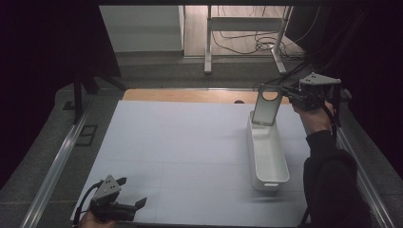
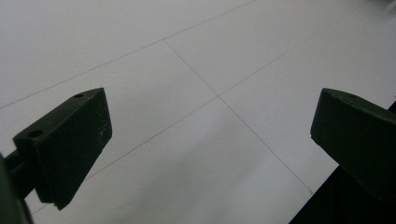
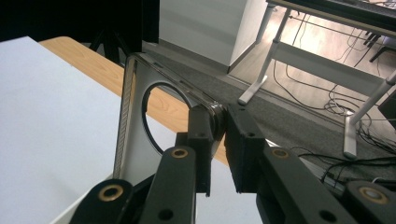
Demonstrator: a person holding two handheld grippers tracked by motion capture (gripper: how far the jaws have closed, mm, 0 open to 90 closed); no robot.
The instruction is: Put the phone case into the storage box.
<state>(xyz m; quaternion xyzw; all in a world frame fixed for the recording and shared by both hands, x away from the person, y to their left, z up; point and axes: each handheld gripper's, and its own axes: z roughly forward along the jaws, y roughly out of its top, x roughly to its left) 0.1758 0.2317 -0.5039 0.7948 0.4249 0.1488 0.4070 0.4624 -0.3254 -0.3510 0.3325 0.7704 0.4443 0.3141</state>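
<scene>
Black jaws of the right gripper pinch one upper corner of a clear phone case, a thin shell with a large round cut-out near its top. Seen from the high view, the right gripper holds the phone case nearly upright, its lower edge hanging at the far end of a long white bin, within or just above the rim; which cannot be told. That bin stands lengthwise on the right side of the white table, beyond which a strip of wood shows at the far edge. A dark sleeve runs up from the bottom right to the hand on the tool. At the near left corner the left gripper sits low over the table with its jaws spread wide and nothing between them; its own view shows the left gripper above bare white board crossed by thin seams.
</scene>
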